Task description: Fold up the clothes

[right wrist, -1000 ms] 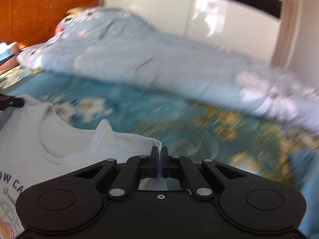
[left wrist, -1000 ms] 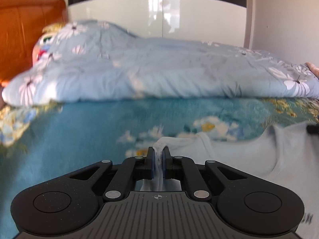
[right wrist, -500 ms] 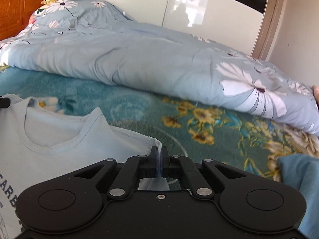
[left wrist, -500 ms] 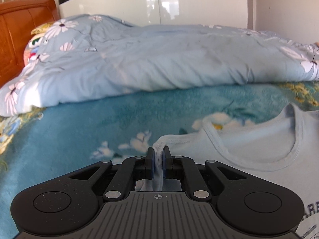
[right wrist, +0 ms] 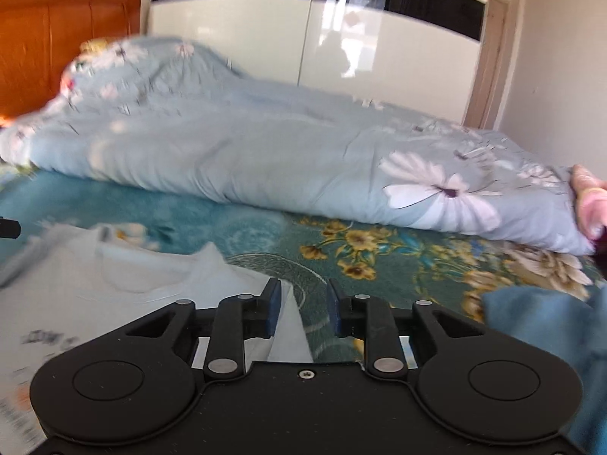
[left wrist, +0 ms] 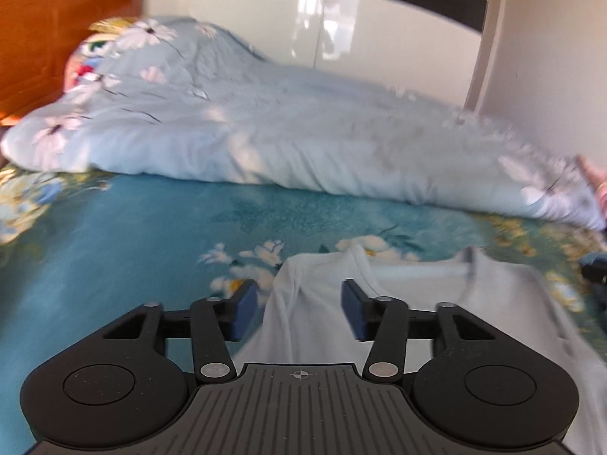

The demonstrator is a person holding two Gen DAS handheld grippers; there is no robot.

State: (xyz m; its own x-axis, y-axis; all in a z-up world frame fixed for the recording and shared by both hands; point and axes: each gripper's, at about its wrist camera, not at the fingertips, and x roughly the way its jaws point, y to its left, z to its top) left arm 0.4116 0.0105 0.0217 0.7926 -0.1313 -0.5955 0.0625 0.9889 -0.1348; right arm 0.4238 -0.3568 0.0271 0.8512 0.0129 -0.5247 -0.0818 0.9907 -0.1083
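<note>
At the far left stands an orange wooden headboard point(left wrist: 57, 38), and from it a pale blue flowered quilt point(left wrist: 284, 132) lies bunched across the far side of the bed, in front of a glossy white wardrobe point(right wrist: 303, 38). The near part of the bed is covered by a teal floral blanket point(left wrist: 114, 250), and on it the light blue T-shirt point(left wrist: 398, 303) lies spread flat with its neckline toward the quilt. The left gripper point(left wrist: 299, 309) hovers at the shirt's left shoulder with its fingers spread wide, holding nothing; the cloth lies between and below them. The right gripper point(right wrist: 301, 309) sits at the shirt's right shoulder point(right wrist: 242, 284), its fingers also parted and empty, the shoulder's edge running under the gap. Blurred print shows on the shirt's chest. Farther right, a blue garment point(right wrist: 550, 322) lies crumpled on the blanket, near the quilt's end.
</note>
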